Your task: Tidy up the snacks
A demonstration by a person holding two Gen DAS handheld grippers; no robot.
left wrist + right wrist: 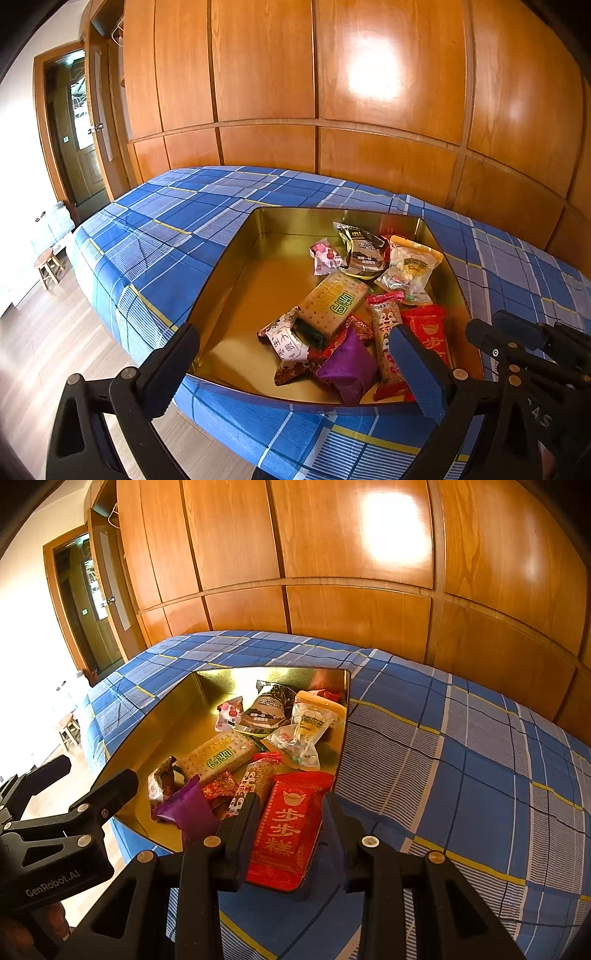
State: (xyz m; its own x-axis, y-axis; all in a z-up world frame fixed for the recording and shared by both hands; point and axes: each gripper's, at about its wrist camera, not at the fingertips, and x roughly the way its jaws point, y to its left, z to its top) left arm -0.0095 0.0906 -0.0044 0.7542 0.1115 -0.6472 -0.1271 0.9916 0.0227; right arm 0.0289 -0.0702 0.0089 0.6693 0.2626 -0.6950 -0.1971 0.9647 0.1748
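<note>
Hazards at the snack tin

**Bed** (pixel 461 775), blue check cover, beneath and beyond both tools. Soft ground: a press on the tin's near rim could tip it and slide the contents.

**Gold tin** (pixel 229 280), open and shallow, just ahead of both tools. Snacks are heaped at its near right; its far left is bare. The low wall could catch a packet dragged across it.

**Left gripper** (pixel 295 332), jaws spread wide and holding nothing, poised over the tin's near edge. Lowered as it stands, it could pin several wrappers at once.

**Right gripper** (pixel 291 799), jaws drawn narrow, one on each long side of the red packet, apparently pinching it. The hold is on the edges only.

**Red packet** (pixel 291 827), between the right fingers, near end over the tin's rim. Glossy film: it may buckle or slip out if swung quickly.

**Cracker pack** (pixel 332 302), ahead of the left gripper, resting across neighbours. Brittle, likely to crack under a hard squeeze.

**Purple packet** (pixel 347 362), nearest the left gripper, overlapping others; lifting it may pull them along.
</note>
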